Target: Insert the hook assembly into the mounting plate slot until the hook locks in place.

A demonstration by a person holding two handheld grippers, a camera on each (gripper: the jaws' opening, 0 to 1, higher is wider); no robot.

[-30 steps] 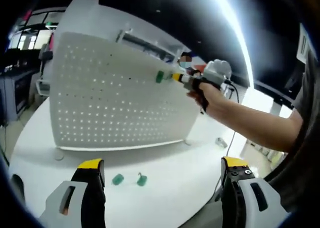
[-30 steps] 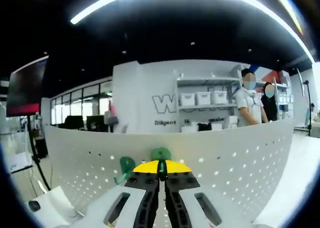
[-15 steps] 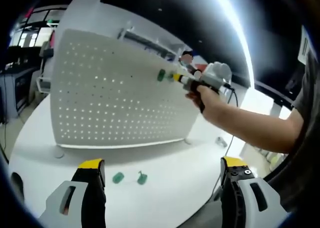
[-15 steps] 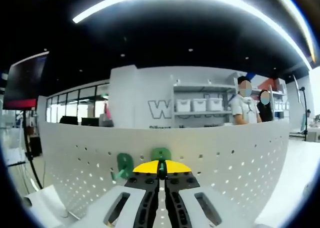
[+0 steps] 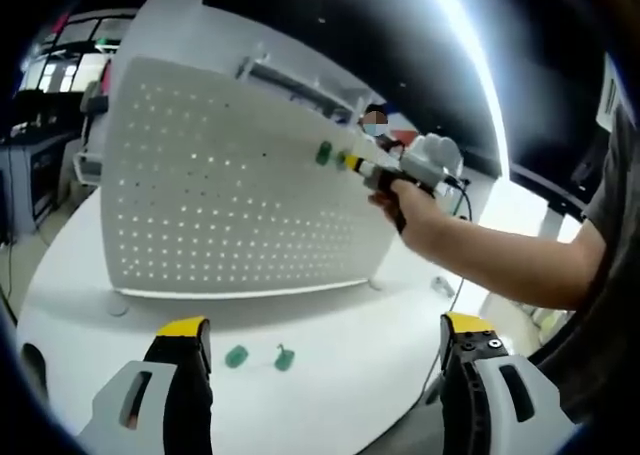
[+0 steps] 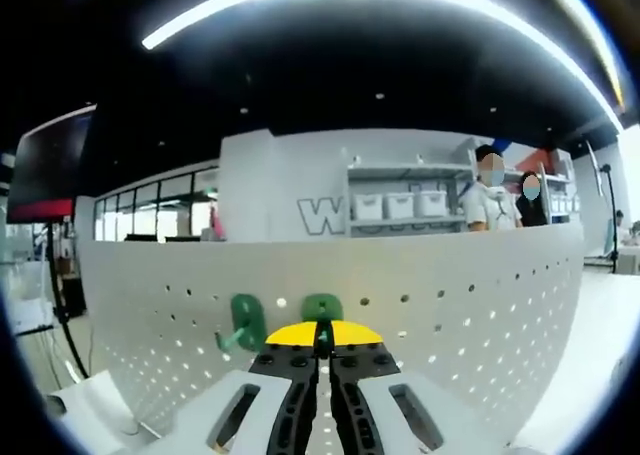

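Round table (image 5: pixel 330 365), two spare hooks (image 5: pixel 260 357)

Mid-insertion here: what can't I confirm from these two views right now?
- Right gripper view: the right gripper jaws cover most of the held green hook, hiding its pegs and the pegboard holes.
- Left gripper view: the same hook is too small to judge seating.
- Left gripper view: two loose green hooks on the table are too small to make out in detail.
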